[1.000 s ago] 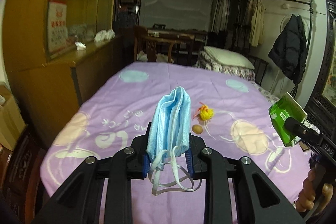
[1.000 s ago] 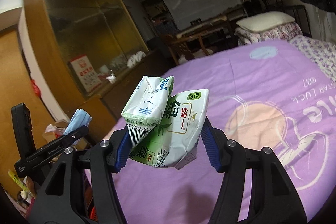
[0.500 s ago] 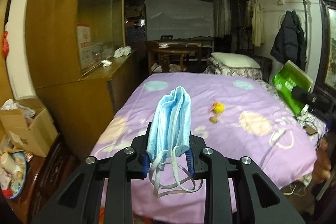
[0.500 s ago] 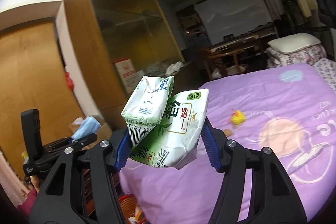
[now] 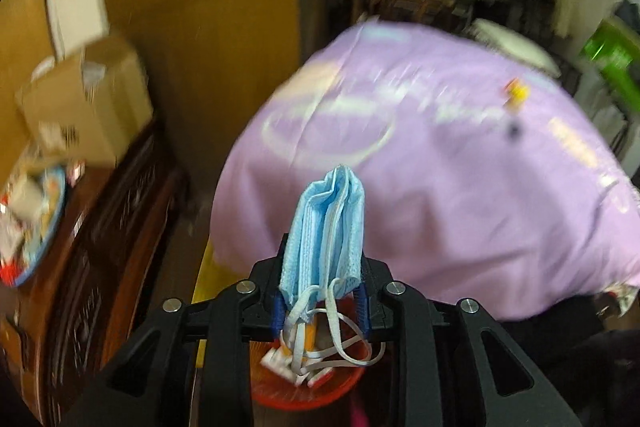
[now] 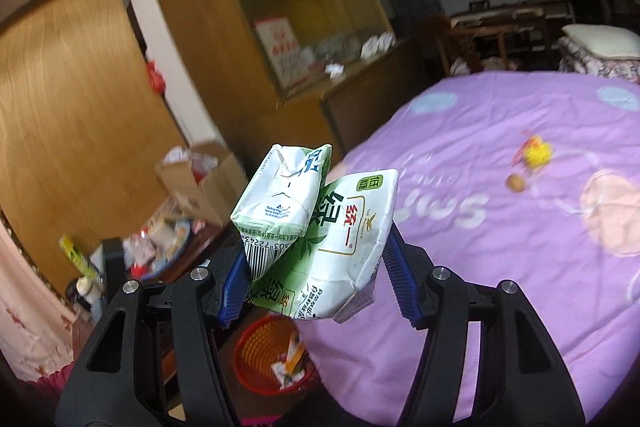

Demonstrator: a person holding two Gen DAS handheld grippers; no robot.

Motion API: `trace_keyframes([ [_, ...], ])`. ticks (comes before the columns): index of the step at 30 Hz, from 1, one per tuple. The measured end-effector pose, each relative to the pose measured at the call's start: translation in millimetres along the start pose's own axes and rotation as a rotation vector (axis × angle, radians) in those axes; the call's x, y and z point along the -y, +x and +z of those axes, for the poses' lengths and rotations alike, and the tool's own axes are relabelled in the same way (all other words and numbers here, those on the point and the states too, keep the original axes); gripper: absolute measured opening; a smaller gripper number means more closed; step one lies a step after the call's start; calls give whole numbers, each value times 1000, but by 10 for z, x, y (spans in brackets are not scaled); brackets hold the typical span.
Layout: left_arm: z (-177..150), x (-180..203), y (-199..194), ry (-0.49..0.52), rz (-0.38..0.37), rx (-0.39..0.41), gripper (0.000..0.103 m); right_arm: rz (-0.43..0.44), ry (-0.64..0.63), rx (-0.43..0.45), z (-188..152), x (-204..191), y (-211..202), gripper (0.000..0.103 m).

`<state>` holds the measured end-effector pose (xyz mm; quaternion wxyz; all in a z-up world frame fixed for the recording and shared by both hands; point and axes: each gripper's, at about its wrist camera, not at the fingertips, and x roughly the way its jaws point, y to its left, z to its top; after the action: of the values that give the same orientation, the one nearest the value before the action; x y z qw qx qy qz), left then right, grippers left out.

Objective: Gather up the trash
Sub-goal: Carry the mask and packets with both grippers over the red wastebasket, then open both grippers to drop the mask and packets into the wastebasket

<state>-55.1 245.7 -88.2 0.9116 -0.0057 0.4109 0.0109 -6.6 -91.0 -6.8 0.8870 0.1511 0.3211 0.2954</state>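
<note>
One mask (image 5: 326,231), two cartons (image 6: 320,227), one basket (image 6: 260,355)

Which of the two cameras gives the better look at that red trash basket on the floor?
The right wrist view: the red basket shows its mesh wall and litter inside. In the left wrist view the basket is blurred and mostly hidden behind the gripper and the mask's straps.

My left gripper (image 5: 322,301): matt black plastic, blue ribbed pads, bright metal screws. In it, face mask (image 5: 326,231): soft pleated blue cloth. My right gripper (image 6: 316,281) holds crumpled drink cartons (image 6: 320,223): glossy coated paper. Bin (image 6: 260,359): red plastic mesh. Bedspread (image 6: 500,247): matt purple cloth. Cabinet (image 6: 80,107): smooth wood.
</note>
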Motion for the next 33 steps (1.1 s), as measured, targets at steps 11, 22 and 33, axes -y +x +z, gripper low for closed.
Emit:
trace_keyframes([
  [11, -391, -721, 429, -151, 93, -74, 94, 70, -60, -262, -285, -447, 952, 60],
  [22, -419, -1422, 189, -281, 323, 9, 97, 192, -278, -558, -839, -1241, 1827, 60],
  [33, -573, -1582, 357, -316, 311, -31, 97, 189, -317, -696, -1134, -1396, 2276, 75],
])
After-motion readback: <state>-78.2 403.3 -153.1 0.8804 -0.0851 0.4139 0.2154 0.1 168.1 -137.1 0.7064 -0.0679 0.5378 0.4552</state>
